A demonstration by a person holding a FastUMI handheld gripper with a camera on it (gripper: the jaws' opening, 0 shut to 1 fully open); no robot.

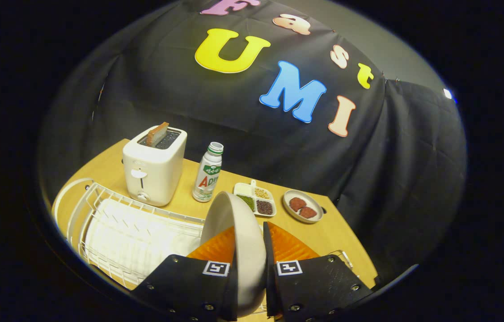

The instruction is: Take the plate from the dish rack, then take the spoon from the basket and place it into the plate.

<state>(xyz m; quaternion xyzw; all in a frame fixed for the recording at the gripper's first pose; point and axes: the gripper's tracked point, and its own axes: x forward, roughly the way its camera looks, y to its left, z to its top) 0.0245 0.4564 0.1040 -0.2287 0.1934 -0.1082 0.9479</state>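
Note:
A white plate (pixel 239 232) stands on edge between the two fingers of my gripper (pixel 250 250), which is shut on its rim. The plate is lifted above the white wire dish rack (pixel 135 237), which lies below and to the left of the fingers. The rack's slots under the plate look empty. The rack's right end is hidden behind the fingers.
On the wooden table (pixel 332 237) beyond the rack stand a white toaster (pixel 153 167) with a slice of toast, a small bottle (pixel 207 172), a divided dish of grains (pixel 255 199) and a small plate with two brown patties (pixel 302 206).

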